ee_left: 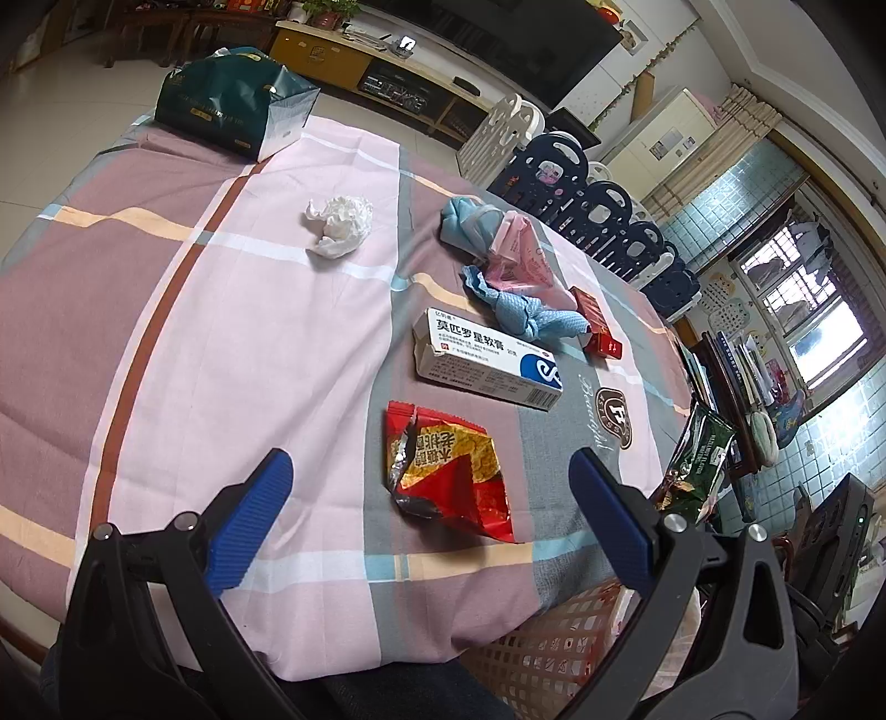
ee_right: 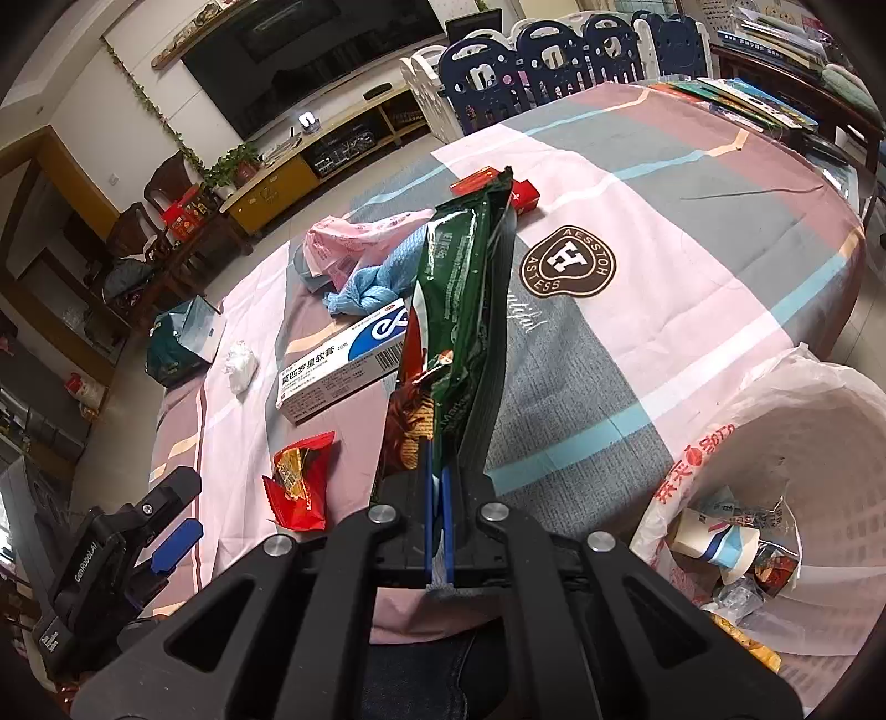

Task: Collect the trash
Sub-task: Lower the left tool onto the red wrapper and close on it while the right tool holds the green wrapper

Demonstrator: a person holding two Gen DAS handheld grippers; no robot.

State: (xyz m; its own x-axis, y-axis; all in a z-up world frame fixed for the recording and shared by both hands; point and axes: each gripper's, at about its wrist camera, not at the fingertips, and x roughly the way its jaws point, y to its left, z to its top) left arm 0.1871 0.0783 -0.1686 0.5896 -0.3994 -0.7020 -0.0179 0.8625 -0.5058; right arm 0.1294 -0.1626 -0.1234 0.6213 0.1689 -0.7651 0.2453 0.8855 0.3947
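My left gripper hangs open over a torn red snack wrapper that lies on the checked tablecloth. My right gripper is shut on a long green snack wrapper, held up above the table and also seen at the right edge of the left wrist view. On the cloth lie a white medicine box, a crumpled tissue, a blue cloth, a pink plastic bag and a small red box.
A bin lined with a white plastic bag stands by the near table edge and holds a paper cup and wrappers. A dark green gift bag sits at the far end. Books and playpen fencing lie beyond.
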